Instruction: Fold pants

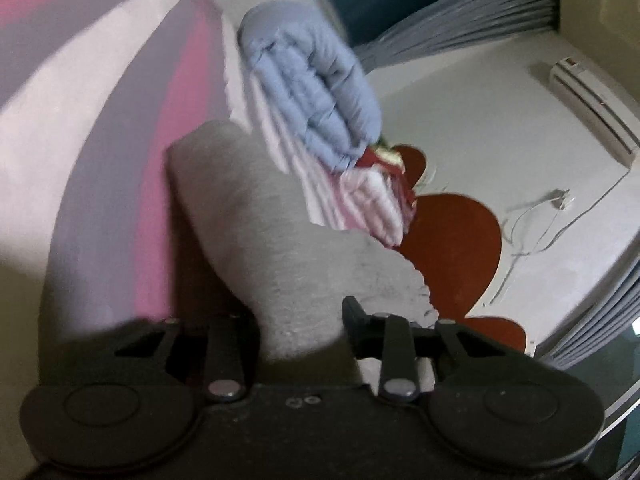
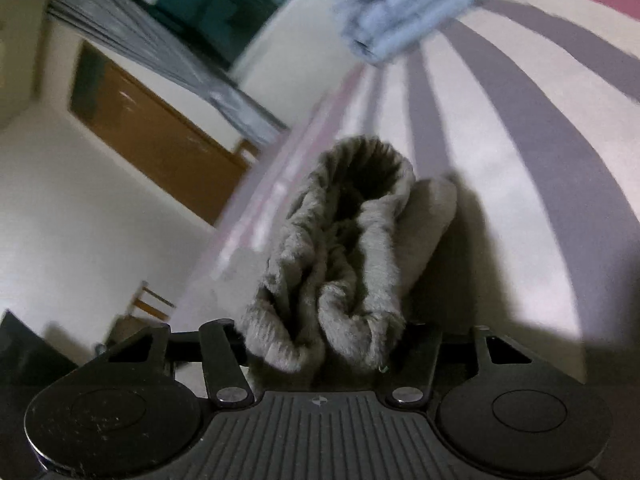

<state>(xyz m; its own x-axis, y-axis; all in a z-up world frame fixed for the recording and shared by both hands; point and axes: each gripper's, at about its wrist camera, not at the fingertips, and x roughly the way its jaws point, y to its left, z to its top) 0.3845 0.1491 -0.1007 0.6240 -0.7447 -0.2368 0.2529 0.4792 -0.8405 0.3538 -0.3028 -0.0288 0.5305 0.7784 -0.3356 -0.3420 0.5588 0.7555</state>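
Pants: the grey fleecy pants [image 1: 276,248] are bunched into a thick folded bundle, lifted between both tools above the striped bedspread [image 1: 92,128].
Left hand-held gripper [image 1: 304,320]: clamped on one end of the bundle; the cloth fills the gap between its fingers.
Right hand-held gripper [image 2: 324,344]: closed on the other end of the pants [image 2: 344,248], where several folded layers and an open tube of cloth face the camera.
Bed edge: in the right wrist view the bedspread [image 2: 520,168] ends in a pink-striped border just left of the bundle, with wall beyond.
Stack: a folded blue quilt [image 1: 316,92] on pink-striped bedding [image 1: 360,204] sits near the far end of the pants.
Open room: wide bare bedspread lies to the left in the left wrist view; the blue quilt [image 2: 404,8] is well beyond the bundle in the right.
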